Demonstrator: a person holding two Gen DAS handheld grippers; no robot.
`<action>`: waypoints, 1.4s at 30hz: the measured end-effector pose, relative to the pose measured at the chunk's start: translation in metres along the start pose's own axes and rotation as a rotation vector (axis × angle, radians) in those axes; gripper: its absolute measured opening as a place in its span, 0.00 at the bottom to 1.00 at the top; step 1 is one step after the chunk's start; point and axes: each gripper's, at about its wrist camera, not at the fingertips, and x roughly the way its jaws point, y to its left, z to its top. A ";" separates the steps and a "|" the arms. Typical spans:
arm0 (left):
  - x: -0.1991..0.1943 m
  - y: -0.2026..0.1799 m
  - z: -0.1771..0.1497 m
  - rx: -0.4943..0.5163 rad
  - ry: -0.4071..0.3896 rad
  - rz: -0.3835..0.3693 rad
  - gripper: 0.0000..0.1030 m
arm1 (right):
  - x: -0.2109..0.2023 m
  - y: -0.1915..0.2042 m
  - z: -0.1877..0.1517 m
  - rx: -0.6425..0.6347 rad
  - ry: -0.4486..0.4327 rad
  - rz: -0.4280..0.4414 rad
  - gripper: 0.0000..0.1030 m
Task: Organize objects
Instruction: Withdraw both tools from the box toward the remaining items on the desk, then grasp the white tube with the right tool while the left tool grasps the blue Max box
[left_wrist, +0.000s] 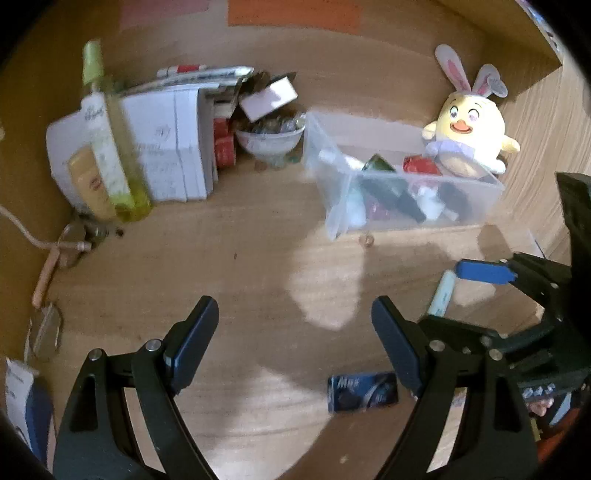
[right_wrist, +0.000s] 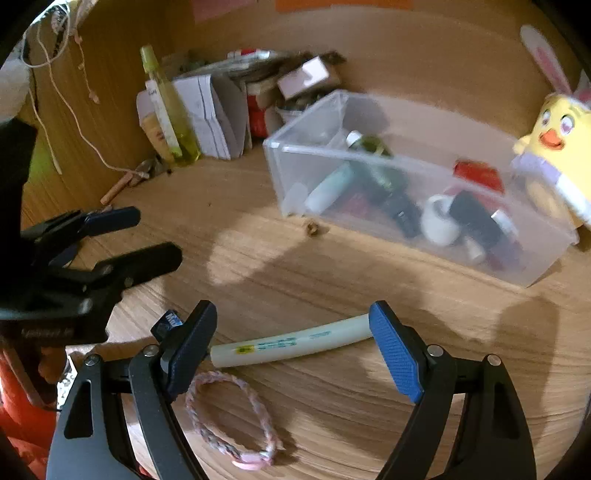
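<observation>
A clear plastic bin holding several small bottles and tubes stands on the wooden desk. A cream tube lies on the desk between my right gripper's open fingers. My right gripper is open around it, not touching. A pink braided bracelet lies just in front of it. My left gripper is open and empty above bare desk. A dark blue packet lies by its right finger.
A yellow chick plush leans at the bin's far right end. A green spray bottle, white booklets, a bowl and boxes stand at the back left. Glasses lie at the left edge.
</observation>
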 end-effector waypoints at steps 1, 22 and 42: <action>-0.001 0.001 -0.004 -0.002 0.008 -0.006 0.83 | 0.005 0.000 -0.001 0.011 0.016 0.001 0.81; 0.005 -0.003 -0.039 0.012 0.106 -0.121 0.83 | 0.003 -0.022 -0.016 0.115 0.026 -0.060 0.51; 0.006 -0.032 -0.048 0.138 0.071 -0.101 0.61 | 0.022 0.001 -0.006 -0.033 0.021 -0.066 0.17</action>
